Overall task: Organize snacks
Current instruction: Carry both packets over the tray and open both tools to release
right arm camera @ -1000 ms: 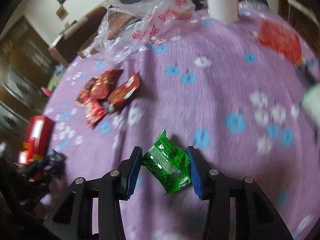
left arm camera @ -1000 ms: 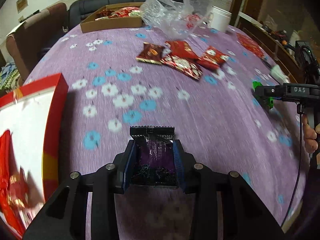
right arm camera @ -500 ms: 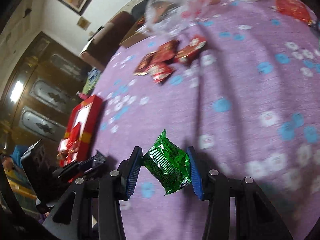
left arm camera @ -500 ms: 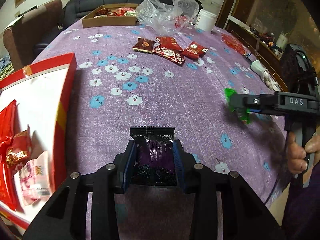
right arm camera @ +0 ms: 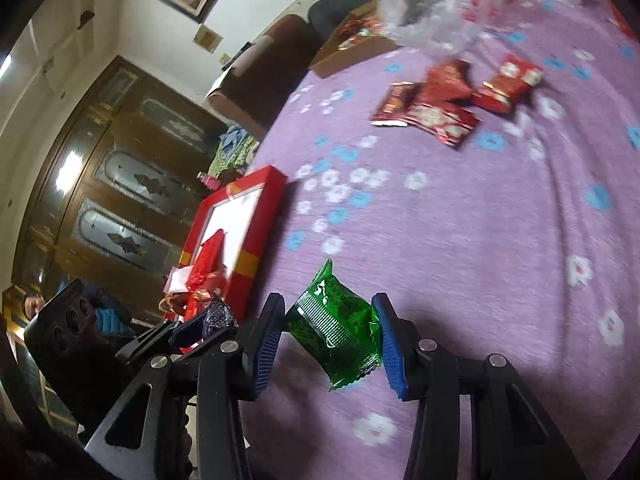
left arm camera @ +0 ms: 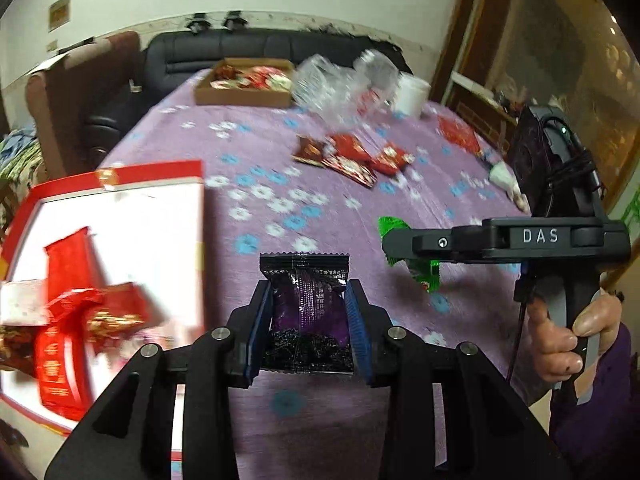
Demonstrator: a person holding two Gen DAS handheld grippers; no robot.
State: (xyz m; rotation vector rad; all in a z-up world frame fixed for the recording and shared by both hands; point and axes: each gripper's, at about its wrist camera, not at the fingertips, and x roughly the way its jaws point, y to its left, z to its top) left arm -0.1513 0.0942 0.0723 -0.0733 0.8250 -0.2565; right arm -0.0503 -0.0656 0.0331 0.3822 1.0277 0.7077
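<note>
My left gripper [left arm camera: 308, 320] is shut on a purple and black snack packet [left arm camera: 306, 308], held above the purple flowered tablecloth beside the red-rimmed white box [left arm camera: 168, 216]. The box holds several red snack packets [left arm camera: 68, 280]. My right gripper [right arm camera: 330, 340] is shut on a green snack packet [right arm camera: 334, 328]; it also shows in the left wrist view [left arm camera: 404, 248], to the right of the left gripper. The red box appears in the right wrist view [right arm camera: 256, 224], left of the green packet. Loose red packets [left arm camera: 352, 156] lie mid-table.
At the far end stand a cardboard box of snacks [left arm camera: 248, 82], a crumpled clear plastic bag [left arm camera: 344, 84] and a white tub [left arm camera: 412, 94]. A black sofa and a brown chair stand behind the table. The table's right edge [left arm camera: 516, 200] is near the right hand.
Both grippers have swung left toward the red box, still holding their packets. The right gripper has come closer beside the left one. The box now fills more of the left view.
</note>
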